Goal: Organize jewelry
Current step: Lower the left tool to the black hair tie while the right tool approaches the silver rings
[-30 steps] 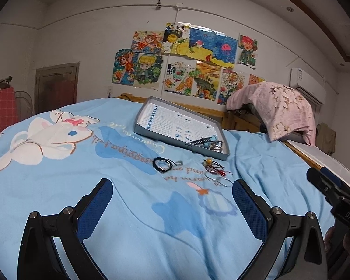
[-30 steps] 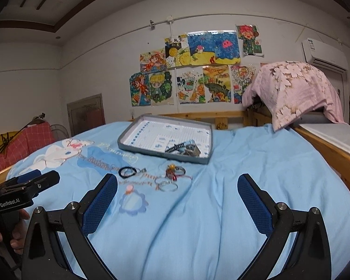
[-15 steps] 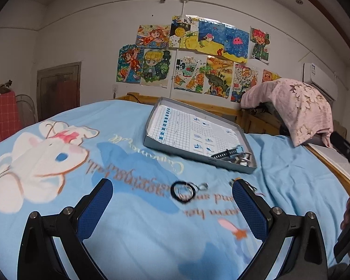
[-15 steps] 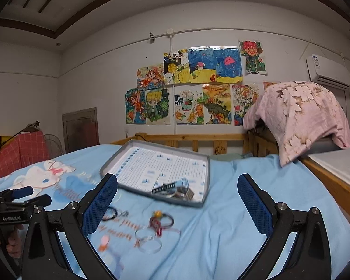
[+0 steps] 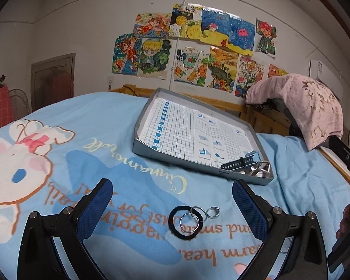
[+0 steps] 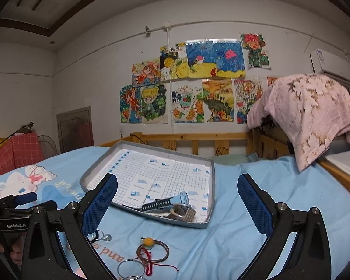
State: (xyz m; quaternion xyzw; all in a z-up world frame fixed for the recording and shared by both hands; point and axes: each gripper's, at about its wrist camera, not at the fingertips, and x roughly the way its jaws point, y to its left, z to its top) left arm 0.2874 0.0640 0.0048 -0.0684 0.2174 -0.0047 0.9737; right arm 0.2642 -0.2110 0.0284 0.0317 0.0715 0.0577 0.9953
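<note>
Ahead of me, colourful children's drawings [image 6: 186,81] cover the white plaster wall [image 6: 93,70], above a wooden slatted bed rail [image 6: 193,140] and light-blue cartoon-rabbit bedsheet [image 5: 81,128]

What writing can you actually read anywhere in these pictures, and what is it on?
"GenRoboLAI": on the left gripper.
"10": on the tray liner scale; other print too small.
"2024": on a wall drawing.
Bedsheet script: upside down, only "and" clear.
</note>
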